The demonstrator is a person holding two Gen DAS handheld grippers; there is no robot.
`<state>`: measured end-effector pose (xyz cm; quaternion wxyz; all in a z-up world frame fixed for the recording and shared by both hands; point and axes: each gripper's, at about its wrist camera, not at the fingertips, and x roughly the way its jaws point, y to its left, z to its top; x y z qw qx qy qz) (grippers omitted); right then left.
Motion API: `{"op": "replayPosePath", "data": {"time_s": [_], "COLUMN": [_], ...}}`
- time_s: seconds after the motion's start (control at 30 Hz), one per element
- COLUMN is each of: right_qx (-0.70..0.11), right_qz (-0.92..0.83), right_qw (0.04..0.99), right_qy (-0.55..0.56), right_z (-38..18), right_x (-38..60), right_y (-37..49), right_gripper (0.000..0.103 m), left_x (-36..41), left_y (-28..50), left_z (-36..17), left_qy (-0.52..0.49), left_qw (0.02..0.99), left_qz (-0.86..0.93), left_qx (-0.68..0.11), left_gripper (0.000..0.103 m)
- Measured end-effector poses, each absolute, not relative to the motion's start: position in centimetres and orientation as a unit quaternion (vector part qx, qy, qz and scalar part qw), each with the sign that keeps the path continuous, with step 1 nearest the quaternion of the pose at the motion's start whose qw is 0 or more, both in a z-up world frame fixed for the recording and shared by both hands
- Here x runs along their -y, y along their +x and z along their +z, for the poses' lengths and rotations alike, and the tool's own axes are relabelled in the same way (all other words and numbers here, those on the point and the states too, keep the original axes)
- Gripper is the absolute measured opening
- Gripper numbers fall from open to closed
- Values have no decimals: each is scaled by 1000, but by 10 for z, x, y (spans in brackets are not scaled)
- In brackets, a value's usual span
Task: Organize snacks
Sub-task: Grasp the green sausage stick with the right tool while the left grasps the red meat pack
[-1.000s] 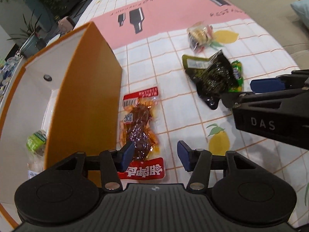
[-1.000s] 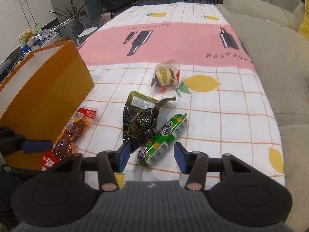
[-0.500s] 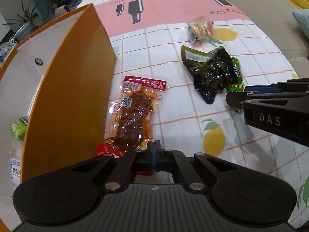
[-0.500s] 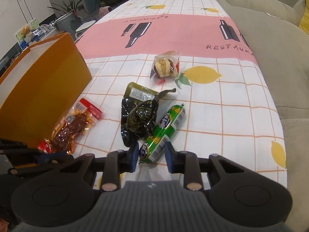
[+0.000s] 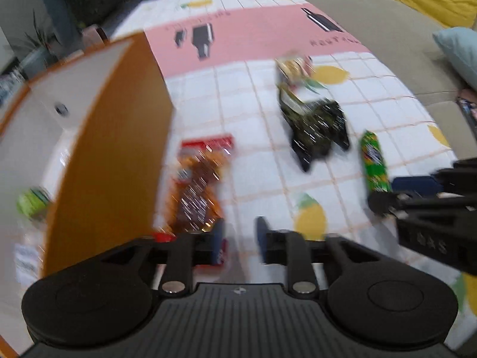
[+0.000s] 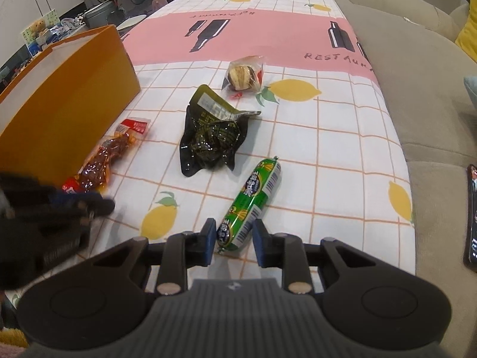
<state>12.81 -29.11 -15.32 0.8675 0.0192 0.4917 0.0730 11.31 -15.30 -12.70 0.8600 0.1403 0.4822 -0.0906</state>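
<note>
An orange box stands at the left with a green snack inside. A red-brown meat packet lies beside the box, also in the right wrist view. My left gripper is open, its left finger over the packet's near end; the view is blurred. A black-green packet, a bun in clear wrap and a green sausage lie on the tablecloth. My right gripper is open, its jaws either side of the sausage's near end.
The table has a checked lemon cloth with a pink band. A grey sofa runs along the right edge, with a phone on it. Plants and clutter stand beyond the box at the far left.
My left gripper shut half a second ago and has opened again, at the meat packet's end. My right gripper narrowed, then widened again around the sausage end; the sausage lies apart from the black packet.
</note>
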Motion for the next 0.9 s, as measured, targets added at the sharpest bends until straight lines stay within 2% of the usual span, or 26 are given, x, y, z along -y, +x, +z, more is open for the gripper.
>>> {"op": "replayPosePath", "data": {"time_s": [0.03,0.1,0.13,0.47,0.5,0.53,0.57,0.6,0.7,0.9], "right_qx": [-489,-481,-475,-461,-461,-462,-462,-464,-470,-479], "right_qz": [74,78,77,76,77,78,79,81,79,76], "right_qw": [869,873,876,884,884,884,883,882,879,874], "right_qy": [20,18,14,7,7,7,6,6,4,12], "right_z": [-153,-151,-149,-156,-157,-158,-159,-160,-163,-162], "right_x": [291,289,289,289,289,288,287,286,285,287], "right_y": [129,130,131,147,148,149,150,151,152,149], "right_gripper": [25,41,43,43,43,43,43,41,31,25], "left_x": [154,154,155,166,166,164,161,159,155,149], "left_y": [117,124,129,150,150,151,153,153,152,144], "left_z": [-126,-126,-128,-152,-152,-152,-151,-151,-150,-143], "left_qy": [150,161,166,222,219,211,195,189,175,137], "left_qw": [861,864,865,863,864,866,867,868,873,879], "left_qz": [-85,-74,-67,-22,-22,-25,-32,-29,-36,-69], "left_qx": [-478,-472,-469,-453,-452,-453,-458,-459,-454,-452], "left_gripper": [49,54,58,60,58,44,36,33,33,32]}}
